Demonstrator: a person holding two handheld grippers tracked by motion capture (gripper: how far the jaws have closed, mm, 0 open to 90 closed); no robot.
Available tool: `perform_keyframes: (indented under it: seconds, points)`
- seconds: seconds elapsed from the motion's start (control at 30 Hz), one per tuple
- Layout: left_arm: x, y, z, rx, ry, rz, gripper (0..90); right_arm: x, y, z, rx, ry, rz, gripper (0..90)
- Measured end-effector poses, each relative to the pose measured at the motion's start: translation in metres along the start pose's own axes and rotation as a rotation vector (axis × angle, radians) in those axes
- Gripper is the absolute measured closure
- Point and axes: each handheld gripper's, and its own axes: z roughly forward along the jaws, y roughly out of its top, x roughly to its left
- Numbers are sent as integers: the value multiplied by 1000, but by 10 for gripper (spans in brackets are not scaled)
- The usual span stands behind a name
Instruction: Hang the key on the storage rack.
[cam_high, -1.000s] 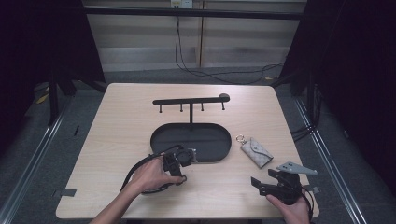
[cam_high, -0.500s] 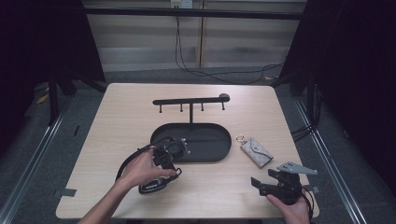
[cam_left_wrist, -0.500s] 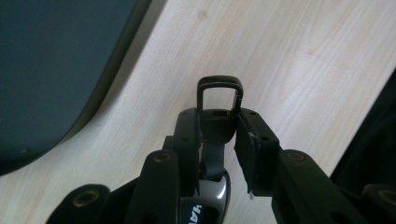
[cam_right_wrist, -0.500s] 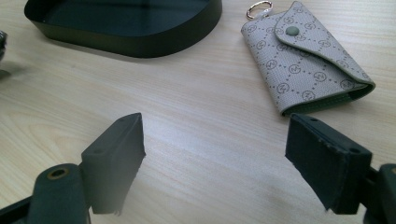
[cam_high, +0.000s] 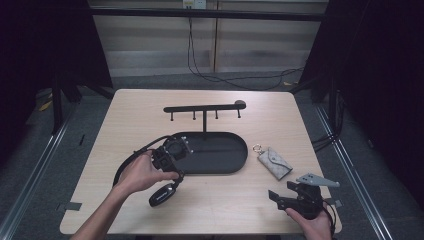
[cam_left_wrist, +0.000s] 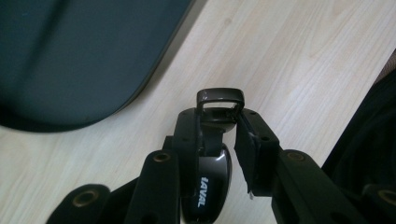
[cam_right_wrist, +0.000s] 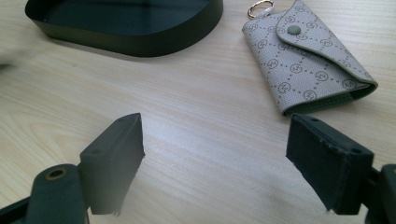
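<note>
Black key fob (cam_left_wrist: 208, 175) clamped in left gripper (cam_left_wrist: 219, 128) beside tray (cam_high: 235, 161), right gripper (cam_right_wrist: 215, 158) jaws just opening, wide apart, empty, near pouch (cam_right_wrist: 310, 56).

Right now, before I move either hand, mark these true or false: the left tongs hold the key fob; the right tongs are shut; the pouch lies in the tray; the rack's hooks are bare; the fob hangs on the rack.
1. The left tongs hold the key fob. True.
2. The right tongs are shut. False: they stand open, with nothing between them.
3. The pouch lies in the tray. False: it lies on the table, right of the tray.
4. The rack's hooks are bare. True.
5. The fob hangs on the rack. False: it is in the left tongs, near the tray's left end.
</note>
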Motion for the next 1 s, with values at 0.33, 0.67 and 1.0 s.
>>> perform_keyframes:
  seconds: [0.33, 0.67, 1.0]
  points:
    - [12, -13, -34, -49, 46, -37, 706, 0, 0, 0, 0, -6, 7, 192]
    - [14, -15, -52, -112, 81, -50, 706, 0, 0, 0, 0, -6, 8, 192]
    - [15, -13, -61, -116, 96, -69, 706, 0, 0, 0, 3, -4, 11, 192]
